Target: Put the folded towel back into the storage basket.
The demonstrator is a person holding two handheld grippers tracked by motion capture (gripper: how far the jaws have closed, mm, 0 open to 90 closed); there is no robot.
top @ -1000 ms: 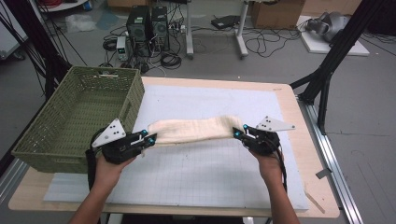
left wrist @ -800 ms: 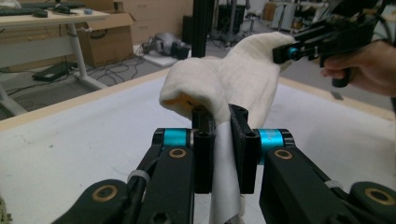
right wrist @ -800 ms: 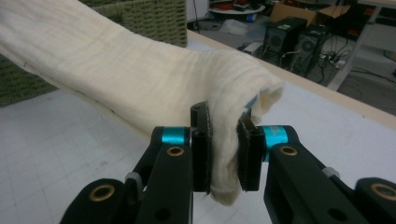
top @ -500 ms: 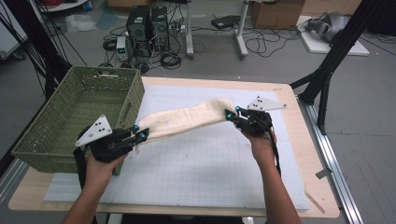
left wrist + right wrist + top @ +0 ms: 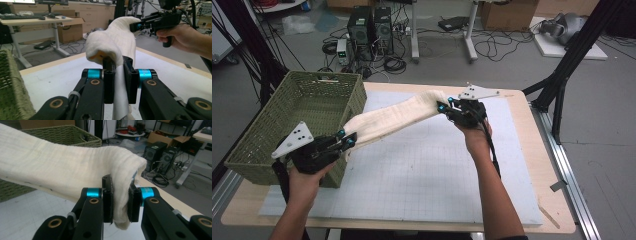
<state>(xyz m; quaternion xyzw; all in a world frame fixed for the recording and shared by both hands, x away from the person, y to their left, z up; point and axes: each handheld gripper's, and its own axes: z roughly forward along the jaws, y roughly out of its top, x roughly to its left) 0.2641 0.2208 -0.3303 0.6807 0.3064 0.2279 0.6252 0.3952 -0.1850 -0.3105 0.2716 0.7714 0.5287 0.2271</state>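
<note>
Above the table, my left gripper and right gripper each clamp a towel end; lifted, not yet in the basket.

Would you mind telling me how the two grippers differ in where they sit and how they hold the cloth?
The left gripper sits beside the basket; the right gripper sits at the table's far side. The left clamps the lower end of the cloth, the right the higher end. Both are shut on it.

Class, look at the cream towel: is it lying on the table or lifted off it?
Lifted: the towel hangs stretched between the left gripper and right gripper, above the table.
</note>
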